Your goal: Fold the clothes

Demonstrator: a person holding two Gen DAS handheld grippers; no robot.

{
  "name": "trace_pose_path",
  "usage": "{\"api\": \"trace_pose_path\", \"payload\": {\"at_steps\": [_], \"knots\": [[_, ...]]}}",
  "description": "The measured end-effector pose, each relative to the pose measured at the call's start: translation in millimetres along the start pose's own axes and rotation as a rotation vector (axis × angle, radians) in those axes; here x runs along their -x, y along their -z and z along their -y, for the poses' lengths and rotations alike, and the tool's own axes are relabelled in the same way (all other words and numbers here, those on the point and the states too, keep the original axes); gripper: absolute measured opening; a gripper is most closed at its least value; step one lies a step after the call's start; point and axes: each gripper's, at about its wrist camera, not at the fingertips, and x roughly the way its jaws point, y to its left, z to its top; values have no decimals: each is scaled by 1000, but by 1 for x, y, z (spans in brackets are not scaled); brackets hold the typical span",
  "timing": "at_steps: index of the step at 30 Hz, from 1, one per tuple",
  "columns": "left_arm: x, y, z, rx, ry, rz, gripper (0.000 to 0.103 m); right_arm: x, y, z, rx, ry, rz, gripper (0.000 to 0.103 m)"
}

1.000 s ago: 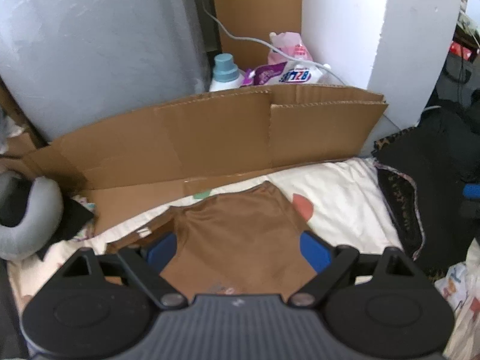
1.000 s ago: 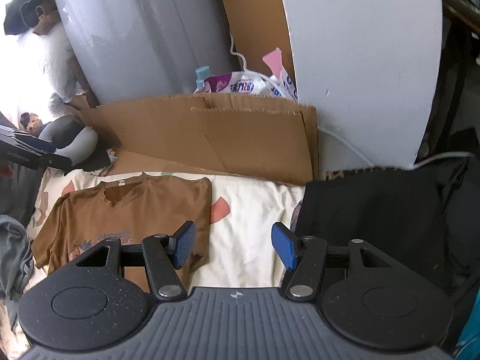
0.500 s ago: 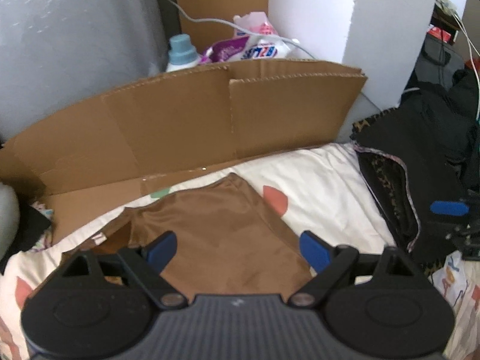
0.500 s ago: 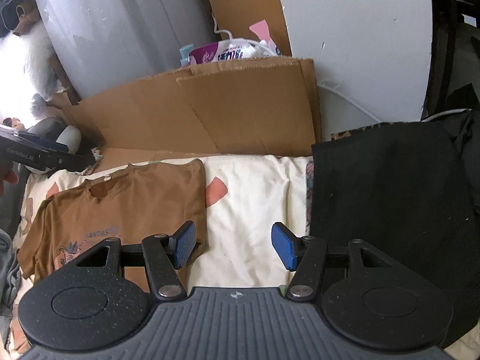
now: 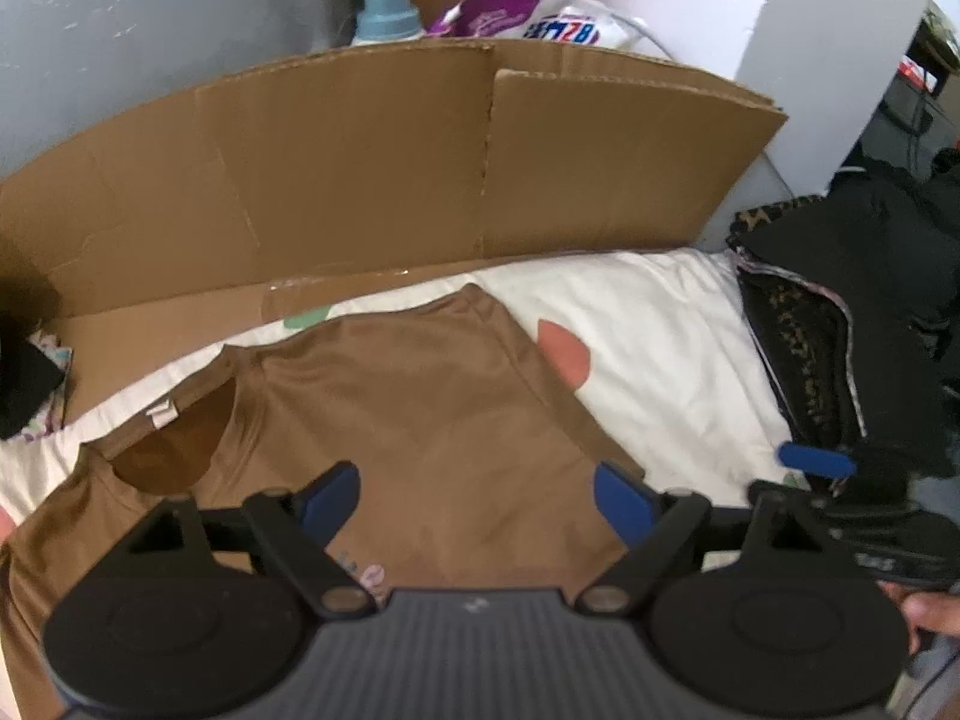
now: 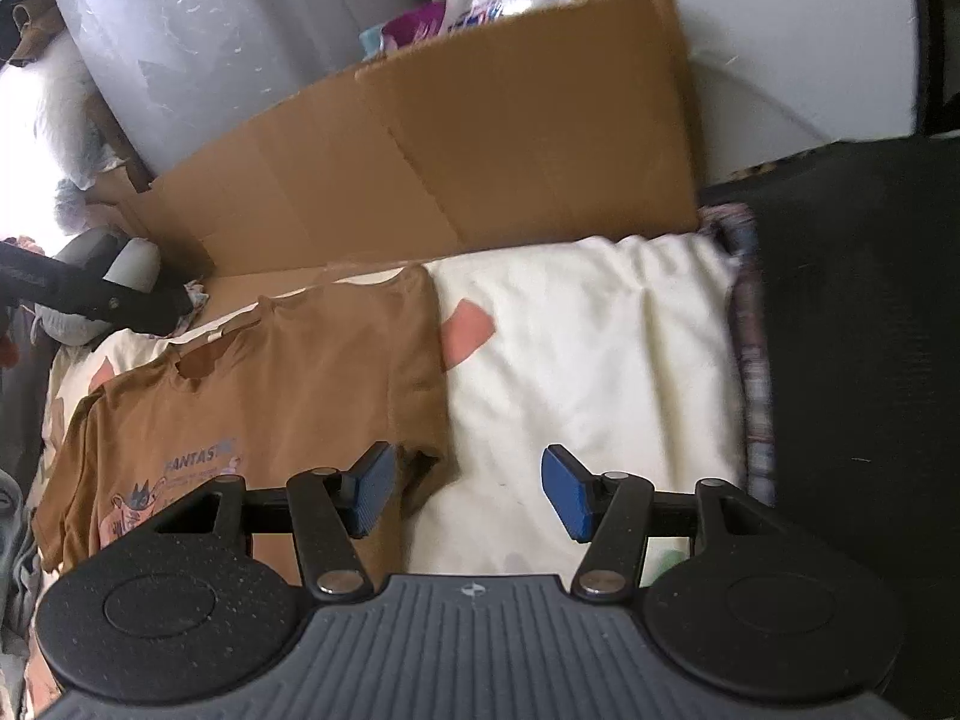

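A brown T-shirt (image 5: 432, 420) lies flat, print side up, on a cream sheet (image 5: 648, 348), its collar toward the cardboard. My left gripper (image 5: 477, 498) hovers over the shirt's chest; its jaws are wide and closing slightly, with nothing pressed between them. In the right wrist view, my right gripper (image 6: 469, 489) stands open over the edge of the T-shirt (image 6: 288, 402) at its right sleeve. Its left pad is above the sleeve hem and its right pad above the bare sheet (image 6: 600, 360). Each gripper's black body shows at the edge of the other's view.
A cardboard sheet (image 5: 390, 168) stands along the back of the bed. Behind it are a detergent bottle (image 5: 384, 12) and bags. A pile of black clothes (image 6: 870, 330) fills the right side. A grey neck pillow (image 6: 129, 258) lies at far left.
Both grippers have come down closer to the shirt. The right gripper has entered the left wrist view at its right edge.
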Motion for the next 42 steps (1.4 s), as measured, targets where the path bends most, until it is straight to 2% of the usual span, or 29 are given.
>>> {"api": "trace_pose_path", "payload": {"at_steps": [3, 7, 13, 17, 21, 24, 27, 31, 32, 33, 35, 37, 42], "knots": [[0, -1, -6, 30, -2, -1, 87, -27, -3, -2, -18, -19, -27, 60], [3, -3, -14, 72, -2, 2, 87, -60, -4, -7, 20, -1, -73, 59], [4, -7, -19, 93, 3, 11, 87, -81, 8, -8, 93, 22, -125, 53], [-1, -8, -20, 95, -2, -6, 87, -92, 15, -12, 123, 26, -135, 43], [-17, -5, -25, 115, 20, -37, 87, -99, 16, -19, 114, -14, -123, 43], [-39, -4, -38, 136, -11, -53, 85, -104, 16, -23, 106, -26, -122, 42], [-60, -2, -57, 171, -23, -72, 80, -106, 16, -26, 93, -53, -117, 41], [-81, 5, -75, 166, -72, -106, 73, -110, 16, -22, 59, -100, -111, 42], [-86, 7, -79, 160, -82, -123, 70, -111, 15, -21, 54, -98, -110, 40], [-88, 9, -83, 163, -84, -133, 70, -113, 13, -19, 50, -96, -108, 32], [-91, 12, -92, 168, -86, -144, 70, -115, 9, -15, 26, -84, -109, 1], [-89, 11, -97, 153, -89, -140, 70, -114, 4, -14, 14, -86, -105, 1], [-76, 3, -105, 90, -97, -115, 70, -96, -9, -35, 77, -109, -55, 0]]}}
